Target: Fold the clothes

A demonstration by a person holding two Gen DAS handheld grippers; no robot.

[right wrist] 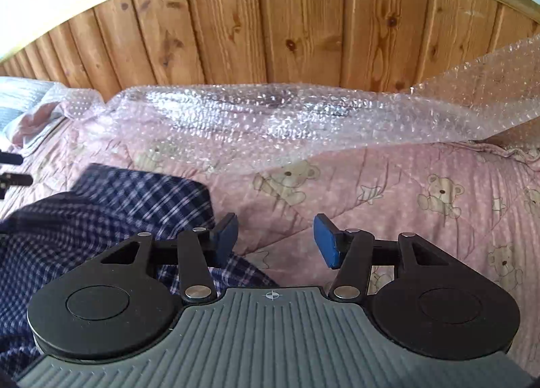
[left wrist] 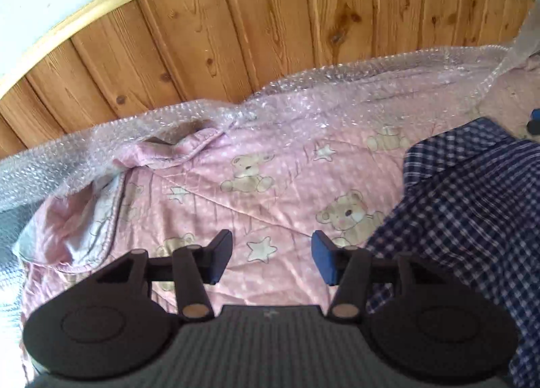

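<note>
A dark blue and white checked garment (left wrist: 472, 219) lies rumpled on the pink teddy-bear quilt (left wrist: 263, 192). In the left wrist view it fills the right side. My left gripper (left wrist: 271, 258) is open just left of the garment, over bare quilt, with nothing between its blue pads. The right wrist view has the same garment (right wrist: 111, 216) at the lower left. My right gripper (right wrist: 276, 241) is open at the garment's right edge; its left finger (right wrist: 226, 236) hangs over the checked cloth, and only quilt (right wrist: 422, 192) shows between the pads.
Clear bubble wrap (right wrist: 270, 118) lies along the back of the bed against a wooden plank headboard (right wrist: 270, 23). A pink pillow corner (left wrist: 175, 148) sits under the wrap at left. The other gripper's dark fingertips (right wrist: 13, 168) show at the left edge.
</note>
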